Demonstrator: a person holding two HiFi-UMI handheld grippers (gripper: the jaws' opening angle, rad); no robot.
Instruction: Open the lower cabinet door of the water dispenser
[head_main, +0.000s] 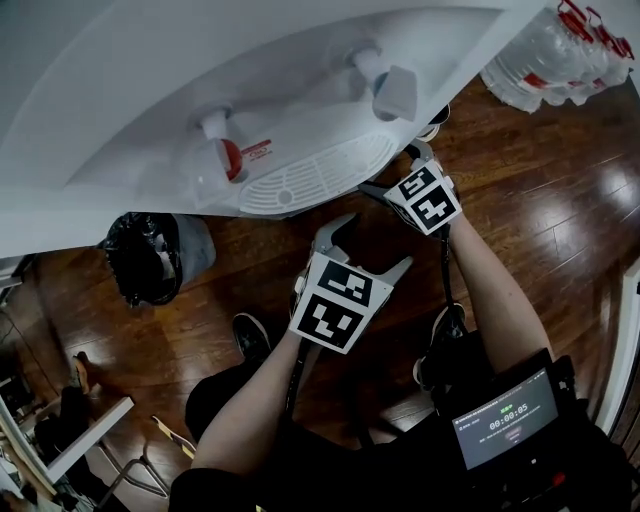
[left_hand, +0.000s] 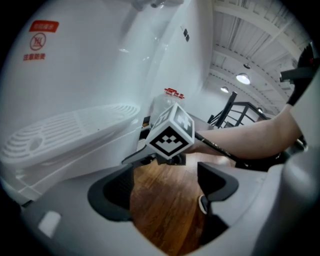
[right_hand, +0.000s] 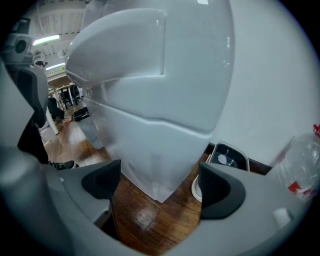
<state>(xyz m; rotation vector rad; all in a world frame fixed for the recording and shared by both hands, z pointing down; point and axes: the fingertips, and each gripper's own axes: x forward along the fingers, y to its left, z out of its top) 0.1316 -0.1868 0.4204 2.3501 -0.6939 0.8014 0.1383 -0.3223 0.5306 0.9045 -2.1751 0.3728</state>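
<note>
Your left gripper (head_main: 372, 245) stands wide open, with only the wooden floor (left_hand: 165, 215) showing between its jaws. The water dispenser (left_hand: 75, 75) rises close on its left, and the drip tray (left_hand: 65, 132) juts out above and to the left of the jaws. Your right gripper (head_main: 395, 168), ahead and to the right of the left one, is also spread wide and holds nothing. It points down at the dispenser's lower cabinet (right_hand: 150, 150), whose corner stands straight ahead, apart from both pads. You cannot tell where the door edge runs on that white front.
</note>
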